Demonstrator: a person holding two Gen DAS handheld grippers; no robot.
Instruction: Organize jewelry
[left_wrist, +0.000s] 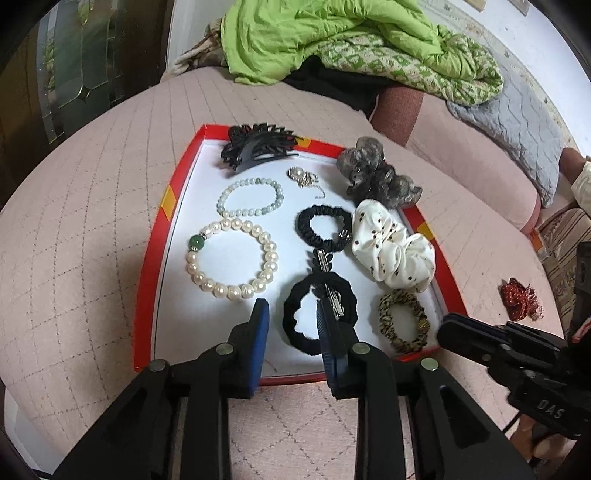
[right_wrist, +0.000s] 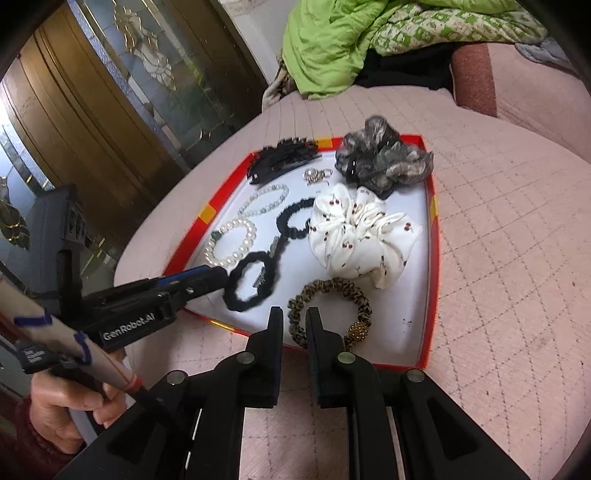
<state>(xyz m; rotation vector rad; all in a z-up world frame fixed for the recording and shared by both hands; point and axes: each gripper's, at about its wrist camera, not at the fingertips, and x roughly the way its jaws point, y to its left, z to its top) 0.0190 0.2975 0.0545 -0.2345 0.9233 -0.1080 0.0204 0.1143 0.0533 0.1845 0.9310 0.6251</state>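
A red-rimmed white tray (left_wrist: 162, 236) (right_wrist: 430, 295) lies on a pink quilted bed. It holds a pearl bracelet (left_wrist: 231, 254) (right_wrist: 231, 242), a pale green bead bracelet (left_wrist: 251, 197), two black scrunchies (left_wrist: 319, 319) (left_wrist: 323, 225), a silver clip (left_wrist: 327, 280), a white spotted scrunchie (left_wrist: 391, 247) (right_wrist: 360, 236), a leopard scrunchie (left_wrist: 404, 319) (right_wrist: 328, 314), a grey scrunchie (left_wrist: 376, 177), a black claw clip (left_wrist: 258, 146) and a small brooch (left_wrist: 303, 177). My left gripper (left_wrist: 291, 317) is open over the tray's near edge, empty, by the near black scrunchie (right_wrist: 247, 284). My right gripper (right_wrist: 295, 317) is open, its fingertips either side of the leopard scrunchie's near edge.
A green quilt (left_wrist: 332, 40) and grey pillow (left_wrist: 517, 122) lie at the back of the bed. A red item (left_wrist: 521, 299) lies on the bed right of the tray. A glass-panelled wooden door (right_wrist: 110, 92) stands to the left.
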